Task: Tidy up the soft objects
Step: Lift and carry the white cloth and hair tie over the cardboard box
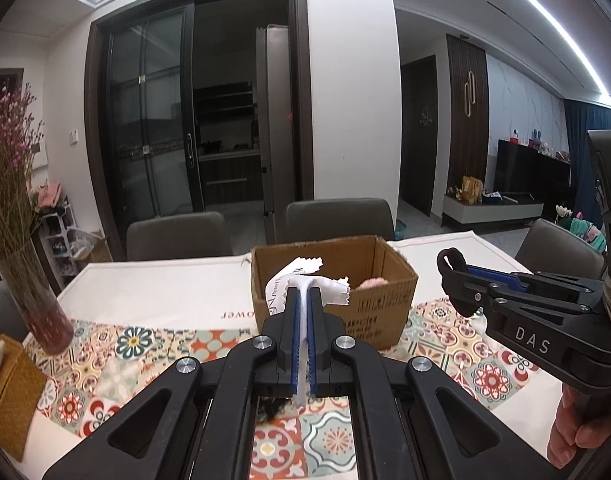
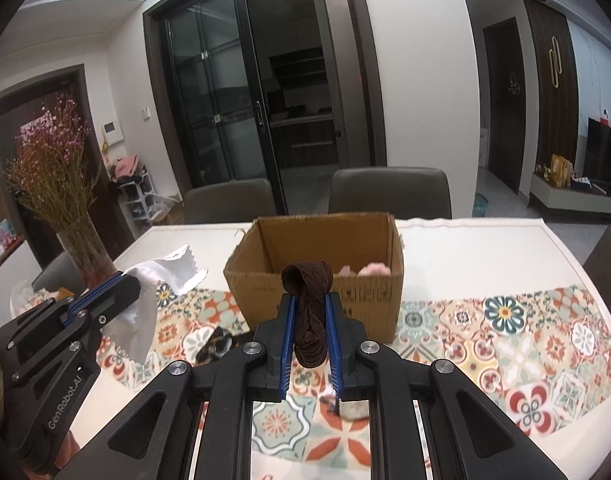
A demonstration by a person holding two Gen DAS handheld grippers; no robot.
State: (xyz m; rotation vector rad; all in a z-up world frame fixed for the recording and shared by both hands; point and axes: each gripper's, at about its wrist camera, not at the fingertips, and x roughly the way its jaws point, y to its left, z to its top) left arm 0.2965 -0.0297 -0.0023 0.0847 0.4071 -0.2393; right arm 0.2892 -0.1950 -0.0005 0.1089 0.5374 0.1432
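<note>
My left gripper (image 1: 304, 294) is shut on a white cloth (image 1: 305, 280) with zigzag edges and printed letters; the cloth fans out above the fingertips and hangs down between the blue pads. From the right wrist view the same gripper (image 2: 123, 280) and its white cloth (image 2: 161, 276) sit at the left. My right gripper (image 2: 308, 300) is shut on a dark brown fabric band (image 2: 307, 280), looped above the fingertips. It appears at the right of the left wrist view (image 1: 451, 276), the band (image 1: 451, 258) looking black. Beyond both grippers stands an open cardboard box (image 2: 317, 280) with pink soft items (image 2: 375, 269) inside.
The table (image 2: 465, 248) carries a patterned tile runner (image 2: 505, 320). A glass vase of dried pink flowers (image 2: 85, 252) stands at the left. A dark patterned item (image 2: 217, 346) lies on the runner below the grippers. Grey chairs (image 2: 389, 192) line the far side. A mustard cushion (image 1: 9, 392) sits at the left edge.
</note>
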